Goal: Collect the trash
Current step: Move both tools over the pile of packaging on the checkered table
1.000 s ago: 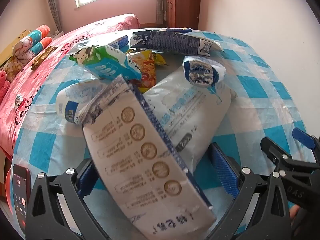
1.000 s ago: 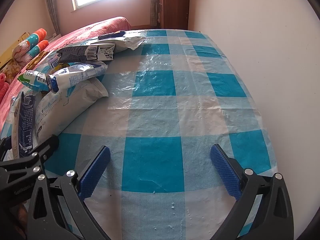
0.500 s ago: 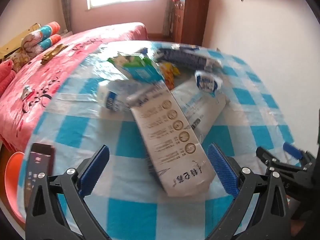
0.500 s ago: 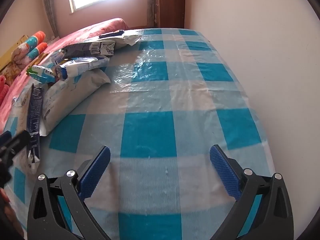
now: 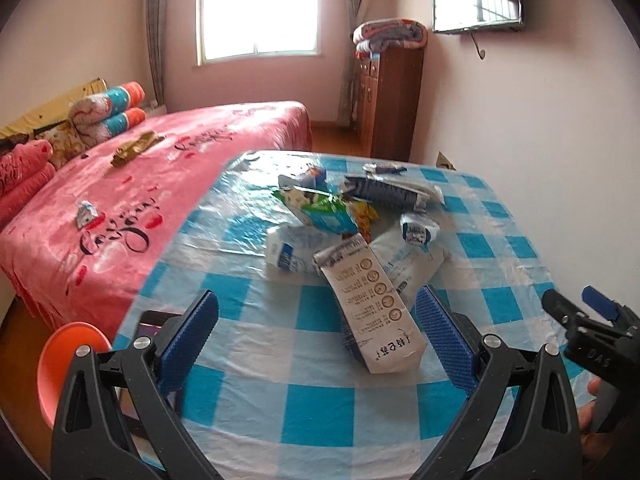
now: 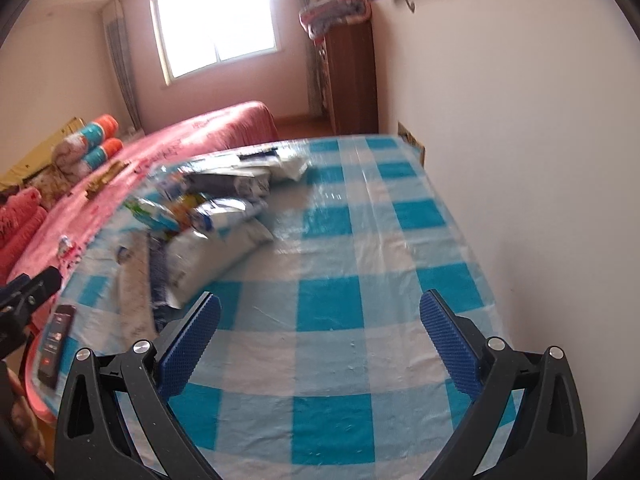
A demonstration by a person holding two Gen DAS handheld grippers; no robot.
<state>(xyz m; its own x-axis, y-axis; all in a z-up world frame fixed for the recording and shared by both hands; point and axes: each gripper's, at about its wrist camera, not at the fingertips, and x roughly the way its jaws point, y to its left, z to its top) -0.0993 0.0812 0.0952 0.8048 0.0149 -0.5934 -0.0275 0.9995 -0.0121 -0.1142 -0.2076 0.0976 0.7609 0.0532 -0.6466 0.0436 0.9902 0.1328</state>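
Left gripper spread wide above the checked tablecloth; white carton lies ahead among wrappers.

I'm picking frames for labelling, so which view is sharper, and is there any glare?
Left wrist view: fairly sharp, print on the nearest carton shows; window blown out. Right wrist view: motion-blurred, trash pile smeared; sheen on the tablecloth.

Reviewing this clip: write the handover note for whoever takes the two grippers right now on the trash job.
Left gripper: open, empty, facing the pile.
Right gripper: open, empty, over bare tablecloth.
Trash: wrappers and flattened cartons heaped mid-table; the long white carton lies nearest the left gripper, the big white bag beside it. A phone lies at the table's edge.
Done: nothing picked up. No bin in view.
Left: everything.
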